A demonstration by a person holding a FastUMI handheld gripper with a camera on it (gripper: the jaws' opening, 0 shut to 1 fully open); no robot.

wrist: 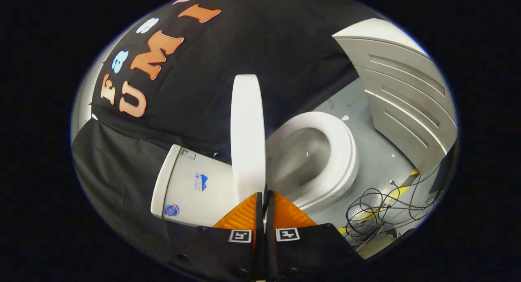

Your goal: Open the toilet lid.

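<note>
Gripper (265, 200) clenched on lid (247, 135) edge, lid raised near upright over bowl (313, 160). Ease it back toward tank (191, 188), then release gently.

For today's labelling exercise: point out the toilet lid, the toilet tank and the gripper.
toilet lid (247, 139), gripper view, middle of its raised face.
toilet tank (191, 188), gripper view, side wall.
gripper (265, 198), gripper view, between fingertips pinching the lid's edge.

The gripper (264, 194) fingers hide the lid (247, 139) rim's near end, so any grip there cannot be told. At three o'clock, the cabinet (407, 95) is cut off.
</note>
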